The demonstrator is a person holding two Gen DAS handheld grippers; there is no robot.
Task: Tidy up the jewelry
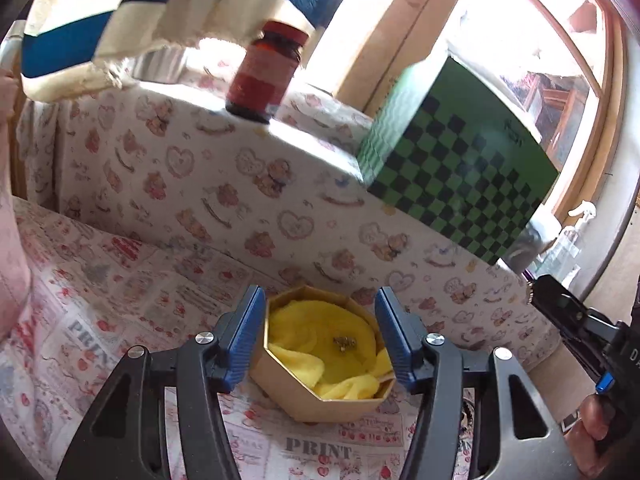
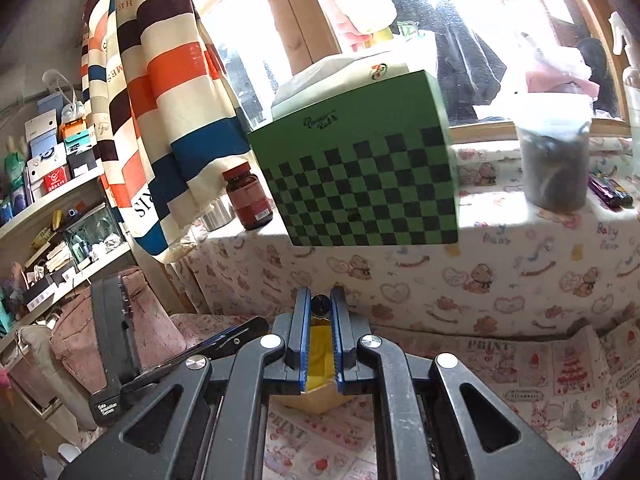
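Note:
A tan octagonal box (image 1: 320,394) lined with yellow cloth (image 1: 316,340) sits on the printed tablecloth. A small gold jewelry piece (image 1: 345,343) lies on the cloth inside. My left gripper (image 1: 320,320) is open, its blue pads on either side of the box, apart from its walls. My right gripper (image 2: 321,305) is nearly shut on a small dark round jewelry piece (image 2: 321,304) held at its fingertips, above the yellow-lined box (image 2: 318,360). The right gripper's body also shows at the right edge of the left wrist view (image 1: 580,320).
A green checkered box (image 2: 360,184) leans on the cloth-covered ledge (image 2: 520,248). A red-labelled brown jar (image 2: 248,196) stands beside it under a striped curtain (image 2: 160,100). A plastic cup (image 2: 554,160) stands on the ledge to the right. Cluttered shelves (image 2: 48,200) are at the left.

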